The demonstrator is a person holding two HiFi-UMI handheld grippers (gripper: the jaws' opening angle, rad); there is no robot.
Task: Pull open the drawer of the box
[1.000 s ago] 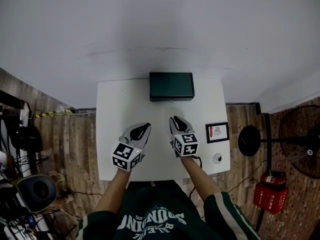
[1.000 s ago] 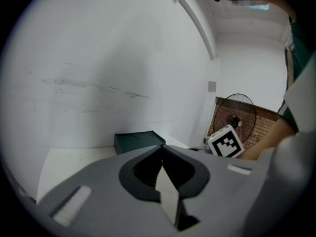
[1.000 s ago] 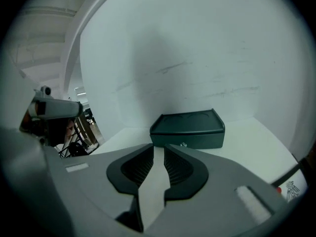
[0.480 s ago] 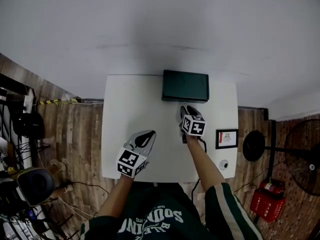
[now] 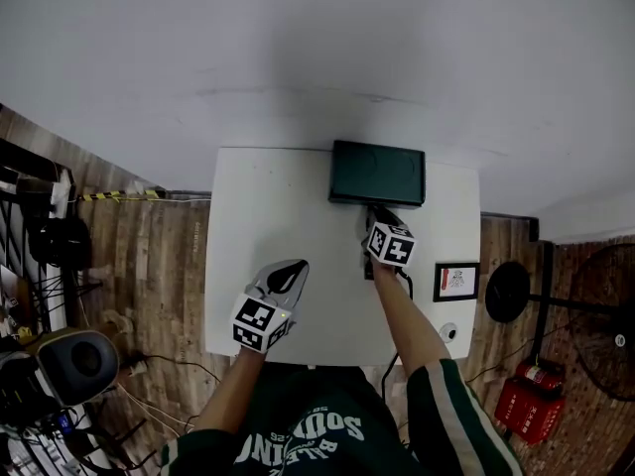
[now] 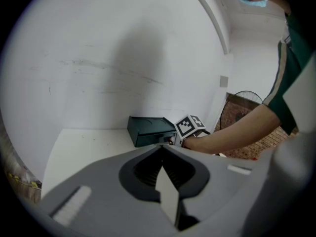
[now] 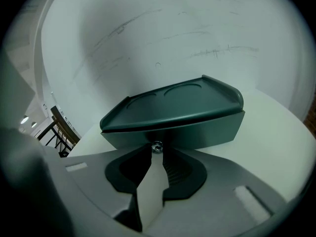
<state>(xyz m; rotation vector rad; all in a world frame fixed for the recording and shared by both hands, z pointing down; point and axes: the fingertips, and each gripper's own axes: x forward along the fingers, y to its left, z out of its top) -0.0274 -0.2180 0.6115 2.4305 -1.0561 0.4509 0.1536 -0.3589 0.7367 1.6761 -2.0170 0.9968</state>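
Note:
A dark green box (image 5: 377, 173) stands at the far edge of the white table (image 5: 268, 206), against the wall. Its drawer front faces me and carries a small silver knob (image 7: 157, 146). My right gripper (image 5: 375, 211) is right at that front. In the right gripper view the box (image 7: 177, 112) fills the middle and the right gripper (image 7: 154, 153) has its jaws together, tips just under the knob. My left gripper (image 5: 294, 265) rests shut and empty over the table's near left. The left gripper (image 6: 162, 149) looks toward the box (image 6: 148, 130) and the right gripper's marker cube (image 6: 190, 126).
A small framed card (image 5: 455, 280) and a small round white object (image 5: 447, 331) lie on the table's right side. A fan on a stand (image 5: 506, 291) and a red container (image 5: 531, 400) are on the wooden floor to the right. The wall rises directly behind the box.
My right gripper has moved forward from the table's middle up to the box's drawer front. The left gripper has stayed near the front left, shifting only slightly.

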